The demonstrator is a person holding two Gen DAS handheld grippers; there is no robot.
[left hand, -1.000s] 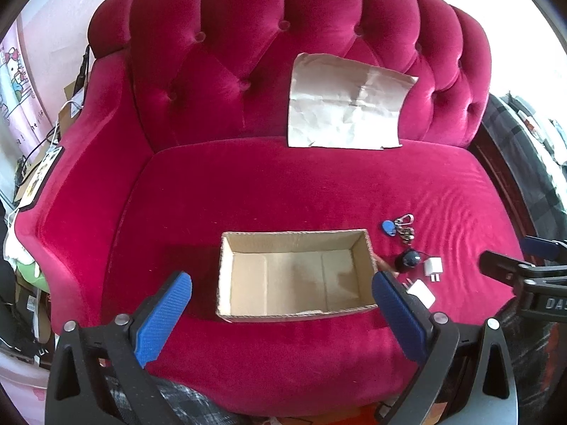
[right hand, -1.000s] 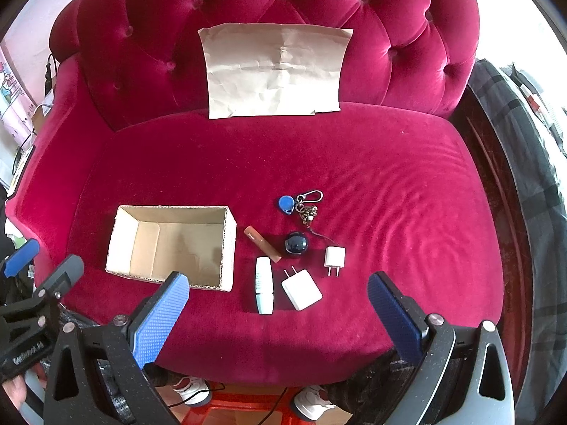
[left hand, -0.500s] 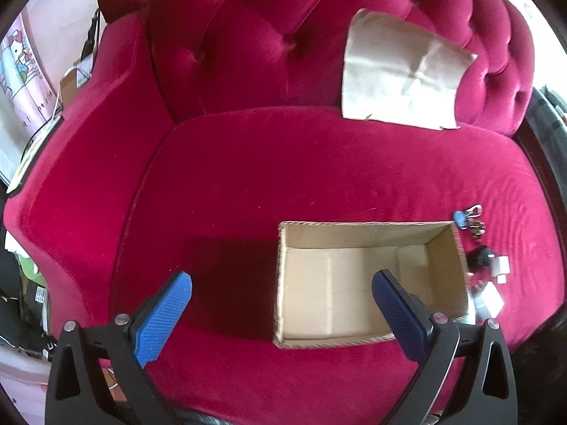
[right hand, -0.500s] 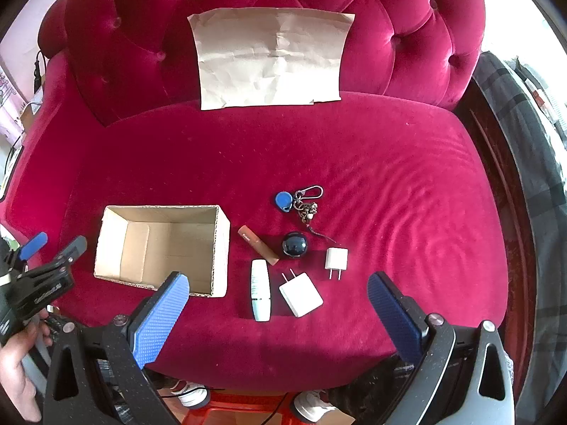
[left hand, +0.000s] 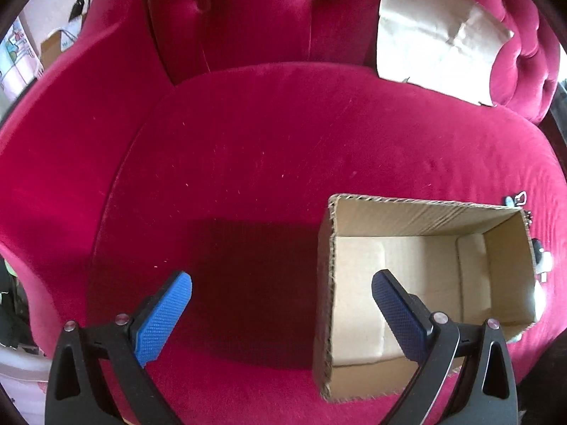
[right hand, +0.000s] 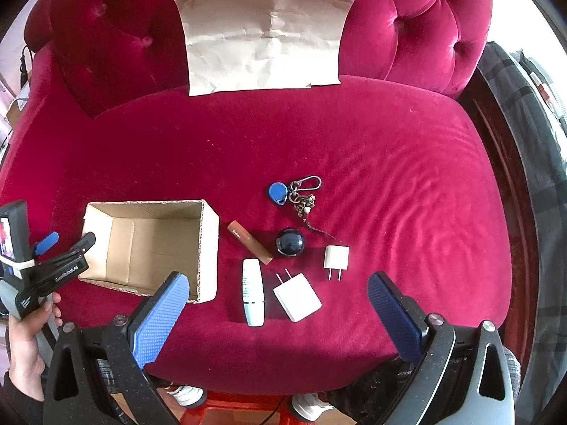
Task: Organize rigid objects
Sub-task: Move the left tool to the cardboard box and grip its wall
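An open cardboard box [right hand: 149, 248] [left hand: 425, 265] lies empty on the red sofa seat. To its right are a brown tube [right hand: 250, 242], a white stick-shaped item [right hand: 252, 292], a large white charger [right hand: 297, 296], a small white charger [right hand: 336, 258], a dark round object [right hand: 290, 242] and a blue key fob with keyring [right hand: 294, 193]. My right gripper [right hand: 278, 304] hangs open above the chargers at the seat's front. My left gripper [left hand: 281, 304] [right hand: 67, 248], held by a hand, is open over the box's left wall, with one finger above the box.
A creased brown paper sheet [right hand: 264, 37] [left hand: 436, 39] leans on the tufted sofa back [right hand: 407, 17]. A dark wooden edge and plaid fabric [right hand: 531, 177] border the seat on the right. Shoes and a red stool [right hand: 241, 407] show below the front edge.
My left gripper has moved leftward and closer to the seat, so the box now sits under its right finger. My right gripper has crept slightly forward toward the small items.
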